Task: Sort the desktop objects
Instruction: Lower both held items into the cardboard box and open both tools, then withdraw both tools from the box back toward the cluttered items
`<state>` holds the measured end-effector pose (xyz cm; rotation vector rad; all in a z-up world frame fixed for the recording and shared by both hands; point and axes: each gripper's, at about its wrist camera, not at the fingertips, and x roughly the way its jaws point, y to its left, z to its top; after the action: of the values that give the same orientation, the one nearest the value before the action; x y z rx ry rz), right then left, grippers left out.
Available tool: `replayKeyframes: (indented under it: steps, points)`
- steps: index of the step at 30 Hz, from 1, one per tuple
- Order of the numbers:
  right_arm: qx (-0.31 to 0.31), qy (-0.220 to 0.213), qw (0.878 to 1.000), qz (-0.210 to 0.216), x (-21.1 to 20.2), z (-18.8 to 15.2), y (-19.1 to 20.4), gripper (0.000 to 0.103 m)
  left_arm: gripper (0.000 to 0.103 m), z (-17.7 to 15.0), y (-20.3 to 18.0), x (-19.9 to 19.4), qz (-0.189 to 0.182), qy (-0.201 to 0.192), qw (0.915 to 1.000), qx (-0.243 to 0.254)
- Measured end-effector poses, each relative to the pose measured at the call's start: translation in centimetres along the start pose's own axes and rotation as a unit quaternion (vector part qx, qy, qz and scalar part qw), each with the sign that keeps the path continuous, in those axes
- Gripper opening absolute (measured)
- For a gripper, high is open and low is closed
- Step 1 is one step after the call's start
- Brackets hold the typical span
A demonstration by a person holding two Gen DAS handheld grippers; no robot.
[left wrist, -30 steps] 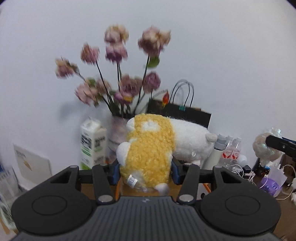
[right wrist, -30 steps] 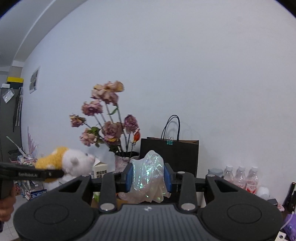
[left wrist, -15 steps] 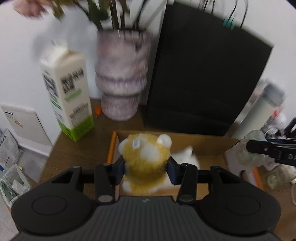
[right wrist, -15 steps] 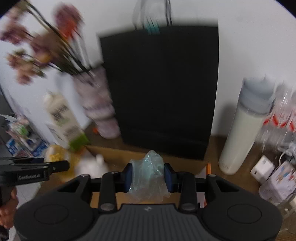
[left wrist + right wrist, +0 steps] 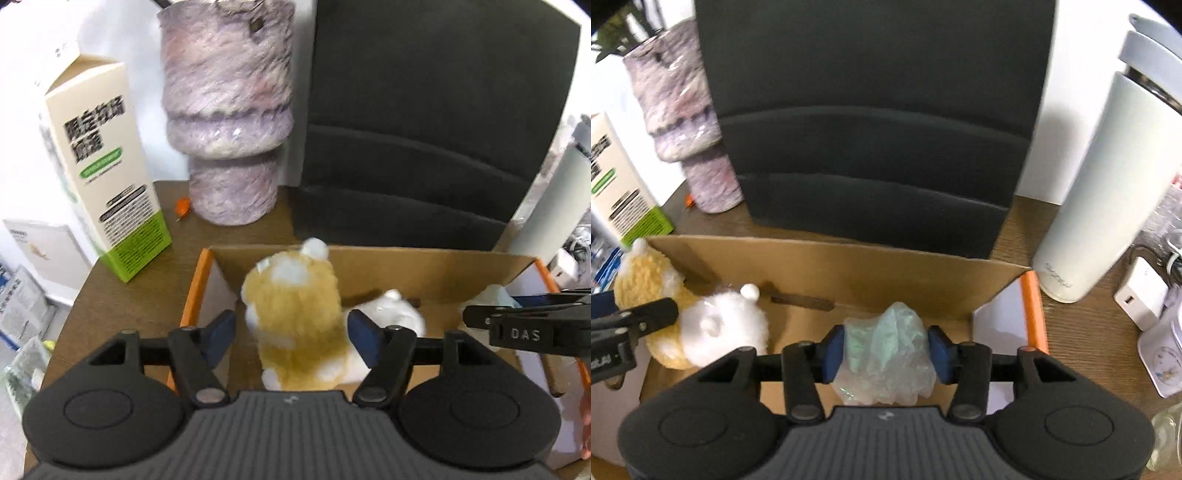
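Both grippers hang over the open cardboard box (image 5: 827,258), which reads as the collecting bin for the desk's loose items, so each is positioned to let its load drop inside. The left gripper (image 5: 293,332) has its jaws opening; gaps show between the blue pads and the yellow-and-white plush toy (image 5: 295,314), so the toy is already free and sits in the box's left half, at about 9 o'clock from the other gripper. The right gripper (image 5: 886,349) is also opening its jaws around the crumpled iridescent plastic wrap (image 5: 886,354), which sits between the pads low over the box floor; whether the pads still touch it is hard to tell, though it looks nearly released. At 12 o'clock beyond the box stand a black paper bag (image 5: 879,110), a mottled purple vase (image 5: 227,110) and a milk carton (image 5: 103,177), with a white tumbler (image 5: 1100,177) at 2 o'clock, likely left alone as standing items.
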<state>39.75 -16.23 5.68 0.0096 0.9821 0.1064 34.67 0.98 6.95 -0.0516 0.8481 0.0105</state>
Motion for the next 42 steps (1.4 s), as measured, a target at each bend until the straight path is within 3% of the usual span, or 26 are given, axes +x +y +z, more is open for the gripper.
replayKeyframes:
  steps: [5,8,12,14,21,24,29,33,35,38,42]
  points:
    - [0.005,-0.030,1.000,-0.002,-4.5,0.7,-1.0,0.065,0.079,1.3,0.3,-4.1,-0.005,-0.050,0.9987,0.006]
    - [-0.001,-0.039,0.999,-0.004,-7.2,0.6,-1.3,0.066,0.081,1.8,0.5,-6.6,0.005,-0.054,0.9985,0.006]
    - [-0.005,-0.043,0.999,-0.005,-10.9,-0.2,-1.1,0.068,0.090,1.6,0.3,-9.5,0.023,-0.026,0.9992,0.020]
    - [-0.008,-0.052,0.999,-0.002,-12.9,-1.1,-1.0,0.075,0.098,1.2,0.2,-11.1,0.028,-0.018,0.9992,0.022]
    - [-0.011,-0.090,0.996,0.013,-19.0,-4.9,-0.1,0.076,0.103,-1.4,1.2,-17.9,0.031,-0.072,0.9969,0.006]
    - [-0.007,-0.117,0.993,0.032,-21.1,-7.6,0.5,0.077,0.103,-4.0,1.4,-20.1,0.037,-0.100,0.9943,-0.002]
    - [-0.019,-0.159,0.986,0.048,-23.2,-13.4,1.6,0.080,0.103,-9.9,2.1,-22.4,0.028,-0.112,0.9932,-0.014]
    - [-0.005,-0.177,0.981,0.079,-24.1,-19.2,1.5,0.083,0.103,-15.6,2.3,-24.9,-0.002,-0.140,0.9901,0.012]
    - [0.006,-0.184,0.979,0.092,-24.4,-22.3,1.3,0.083,0.103,-18.7,2.5,-26.1,0.000,-0.156,0.9877,0.016]
    - [0.016,-0.202,0.975,0.095,-25.0,-27.1,1.4,0.083,0.103,-23.1,2.2,-27.5,0.010,-0.169,0.9854,0.017]
    - [0.009,-0.228,0.971,0.065,-25.8,-33.5,1.8,0.084,0.103,-28.8,1.4,-28.8,0.000,-0.180,0.9829,0.040]
